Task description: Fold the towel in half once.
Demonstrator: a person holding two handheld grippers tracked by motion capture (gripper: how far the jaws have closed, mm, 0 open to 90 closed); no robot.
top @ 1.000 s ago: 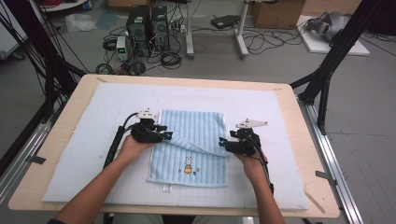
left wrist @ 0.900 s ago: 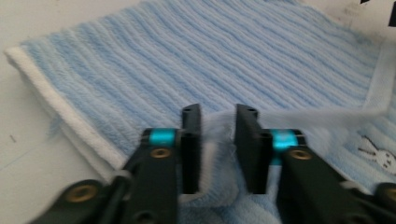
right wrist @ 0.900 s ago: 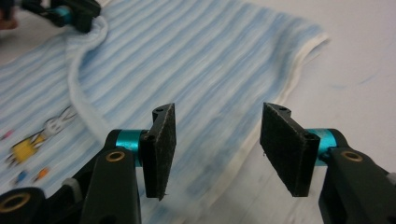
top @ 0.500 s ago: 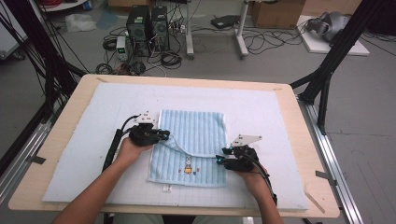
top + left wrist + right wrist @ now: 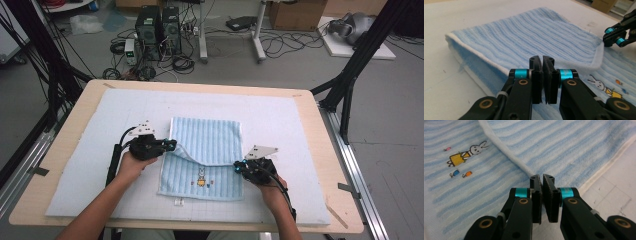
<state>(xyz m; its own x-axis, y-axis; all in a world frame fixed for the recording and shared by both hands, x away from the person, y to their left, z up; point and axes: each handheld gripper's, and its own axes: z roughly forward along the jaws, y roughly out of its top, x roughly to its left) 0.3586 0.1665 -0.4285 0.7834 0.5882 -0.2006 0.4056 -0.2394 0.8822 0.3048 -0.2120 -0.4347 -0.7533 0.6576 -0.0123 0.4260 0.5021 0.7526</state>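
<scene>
The left hand-held gripper (image 5: 172, 145) sits at the left edge of the blue striped towel (image 5: 207, 140), level with the hem of the folded-over flap. In the left gripper view its two black jaws stand pressed together, and the white hem of the towel's upper layer runs right to them; the jaws have just been closing, and they appear to pinch that hem, though the cloth between the pads is hidden. The right hand-held gripper (image 5: 236, 166) sits at the towel's right edge, at the other end of the same hem. In the right gripper view its jaws (image 5: 542, 180) are likewise closed together, having just been closing, with the white hem meeting their tips at the corner of the flap.

The towel lies flat on the pale blue mat (image 5: 280, 125) that covers the table (image 5: 75, 110), about mid-table. Its far part is folded over the near part, the hem sagging between both grippers. A small rabbit picture (image 5: 200, 176) shows on the uncovered lower layer.
</scene>
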